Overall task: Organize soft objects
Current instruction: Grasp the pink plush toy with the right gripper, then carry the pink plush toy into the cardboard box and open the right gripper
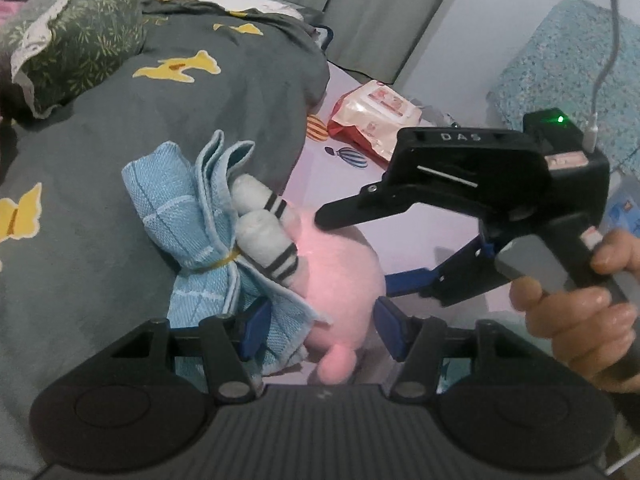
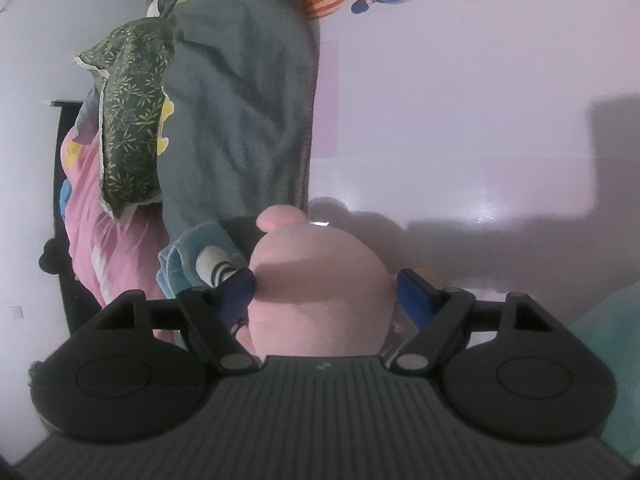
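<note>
Pink plush toy (image 1: 340, 280): lies on the lilac sheet (image 1: 420, 232), tucked against the grey quilt (image 1: 160, 152), so you can come at it from both sides.
Blue cloth bundle (image 1: 192, 220): tied by a yellow band, rolled socks (image 1: 268, 236) attached, resting on the plush.
Left gripper (image 1: 316, 332): your jaws stand half spread around the plush's lower end and the cloth's edge; whether the pads press, I cannot tell.
Right gripper (image 2: 324, 292): your jaws are spread wide, straddling the plush body; the pads look just clear of it.

Pink plush toy (image 1: 340, 280), grey butterfly-print quilt (image 1: 200, 120)
</note>
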